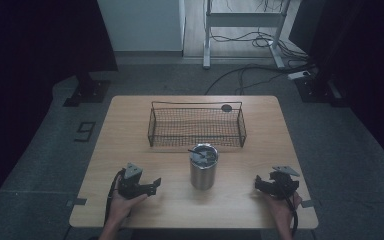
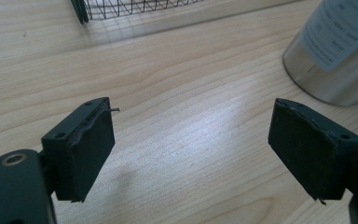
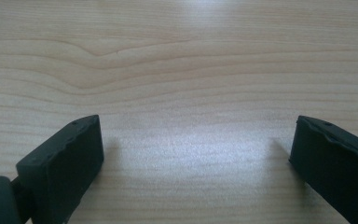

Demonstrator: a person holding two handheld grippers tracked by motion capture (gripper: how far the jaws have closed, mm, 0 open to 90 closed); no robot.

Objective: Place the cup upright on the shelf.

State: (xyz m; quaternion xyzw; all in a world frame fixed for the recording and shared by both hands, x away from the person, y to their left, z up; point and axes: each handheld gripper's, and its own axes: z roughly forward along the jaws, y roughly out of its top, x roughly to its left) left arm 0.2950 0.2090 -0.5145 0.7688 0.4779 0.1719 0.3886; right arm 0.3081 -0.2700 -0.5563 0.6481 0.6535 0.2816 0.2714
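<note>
A steel tumbler [image 1: 203,166] with a dark lid stands upright near the middle of the wooden table [image 1: 130,125]; its lower side with a white label shows at the top right of the left gripper view [image 2: 335,51]. Behind it sits a black wire basket [image 1: 197,125], whose corner appears at the top of the left gripper view [image 2: 121,7]. My left gripper [image 1: 155,184] rests low at the front left, open, jaws wide apart over bare wood [image 2: 191,140]. My right gripper [image 1: 258,184] is at the front right, open, nothing between its jaws [image 3: 196,154].
A small dark disc [image 1: 226,107] lies on the table behind the basket's right end. Beyond the table are a white desk frame [image 1: 245,22], cables on the floor [image 1: 260,40] and dark curtains at both sides. A hand holds each gripper at the front edge.
</note>
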